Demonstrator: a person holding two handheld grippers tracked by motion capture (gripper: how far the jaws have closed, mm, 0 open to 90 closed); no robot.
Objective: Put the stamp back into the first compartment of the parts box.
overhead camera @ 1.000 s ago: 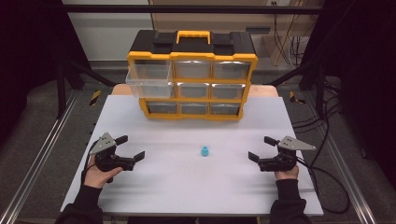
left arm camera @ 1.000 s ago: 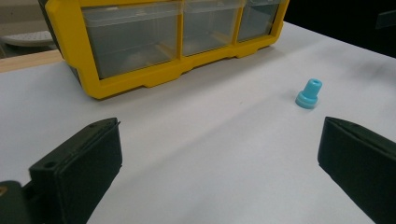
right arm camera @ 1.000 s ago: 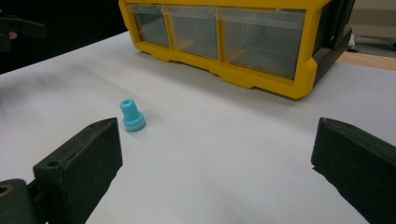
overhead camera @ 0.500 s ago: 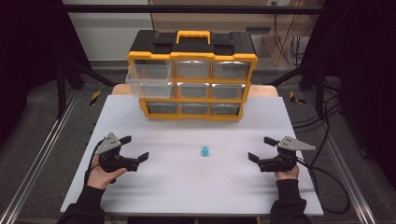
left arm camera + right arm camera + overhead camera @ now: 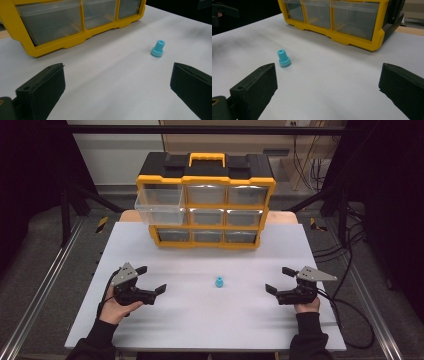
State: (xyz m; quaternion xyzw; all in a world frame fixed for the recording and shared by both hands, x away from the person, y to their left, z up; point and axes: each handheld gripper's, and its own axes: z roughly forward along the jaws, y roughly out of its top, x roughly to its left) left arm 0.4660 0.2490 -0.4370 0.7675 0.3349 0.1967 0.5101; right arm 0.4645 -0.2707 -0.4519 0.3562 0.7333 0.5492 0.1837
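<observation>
Two grippers rest low over the white table (image 5: 200, 320), one at each side, both with jaws spread wide and nothing between them.

Left side: the left gripper (image 5: 151, 283) sits near the table's left edge, held by the person's left hand (image 5: 116, 309). Its jaws point toward the table's middle. In the left gripper view the jaws stand far apart, with bare white surface between them.

Centre: the small blue plug (image 5: 219, 282) stands upright on the table, wide base down, narrow end up. It lies between the two grippers, well apart from each and slightly nearer the right one. Open surface surrounds it on every side — nothing touches it.

Behind it: the yellow-and-black drawer cabinet (image 5: 206, 202) stands at the far edge, with three rows of clear drawers. The top-left drawer (image 5: 159, 206) is pulled out, overhanging the cabinet's front. No readable brand, label or writing shows on the cabinet, the plug or the grippers.

Right side: the right gripper (image 5: 279, 280) sits near the table's right edge, held by the right hand (image 5: 306, 306), jaws apart and aimed toward the middle. A black cable (image 5: 356, 320) trails from it over the right edge.
</observation>
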